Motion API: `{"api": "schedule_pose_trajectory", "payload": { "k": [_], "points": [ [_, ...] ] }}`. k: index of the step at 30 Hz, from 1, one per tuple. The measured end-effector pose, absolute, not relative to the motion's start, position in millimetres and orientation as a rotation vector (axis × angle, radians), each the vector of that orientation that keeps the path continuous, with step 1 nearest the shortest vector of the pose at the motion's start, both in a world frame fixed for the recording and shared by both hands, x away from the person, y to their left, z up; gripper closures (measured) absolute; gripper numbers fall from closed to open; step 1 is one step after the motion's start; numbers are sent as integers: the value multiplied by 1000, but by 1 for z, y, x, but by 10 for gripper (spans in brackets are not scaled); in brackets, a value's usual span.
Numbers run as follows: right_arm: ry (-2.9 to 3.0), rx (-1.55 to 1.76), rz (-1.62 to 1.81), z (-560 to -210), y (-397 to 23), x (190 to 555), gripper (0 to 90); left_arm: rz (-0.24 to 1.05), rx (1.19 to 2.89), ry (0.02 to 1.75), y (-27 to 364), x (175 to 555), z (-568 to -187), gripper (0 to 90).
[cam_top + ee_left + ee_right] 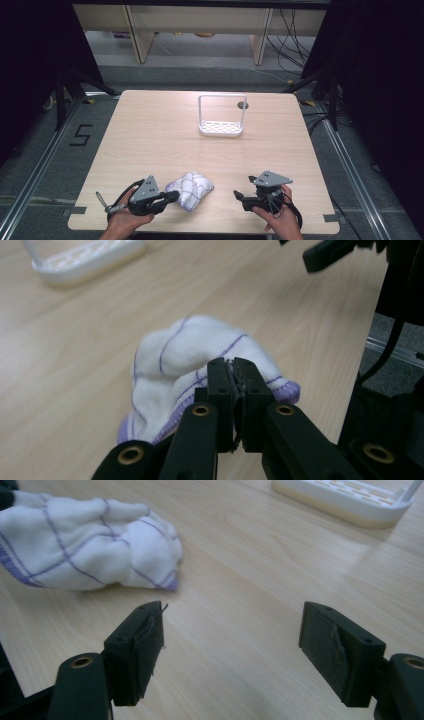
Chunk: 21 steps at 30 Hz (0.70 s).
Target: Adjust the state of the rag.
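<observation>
Left gripper view: the left gripper (235, 372) is clenched on the near hem of the white cloth (190, 360), which bunches on the table (65, 350) just ahead of its jaws. The right gripper (232, 645) stands released with nothing between its jaws; the cloth lies ahead, off its left jaw, apart.

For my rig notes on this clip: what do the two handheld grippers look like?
Both the left gripper and right gripper are black, each with a grey three-cornered plate on top and a trailing black cable. The jaws are blocky with brass-coloured pivot pins and worn dark pads. No sleeves show.
</observation>
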State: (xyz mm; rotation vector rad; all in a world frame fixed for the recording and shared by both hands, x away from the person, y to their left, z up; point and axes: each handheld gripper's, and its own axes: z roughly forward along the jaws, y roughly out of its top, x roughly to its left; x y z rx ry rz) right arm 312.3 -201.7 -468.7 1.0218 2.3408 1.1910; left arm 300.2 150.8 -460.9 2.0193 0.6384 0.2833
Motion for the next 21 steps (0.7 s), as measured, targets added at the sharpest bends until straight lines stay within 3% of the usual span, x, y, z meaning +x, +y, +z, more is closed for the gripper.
{"api": "schedule_pose_trajectory", "payload": {
  "k": [10, 21],
  "points": [
    [2391, 976, 1291, -452, -186, 302, 280, 285, 1974, 562, 110, 340, -426, 863],
    [2451, 889, 1297, -452, -144, 303, 285, 286, 1939, 568, 102, 352, -418, 861]
  ]
}}
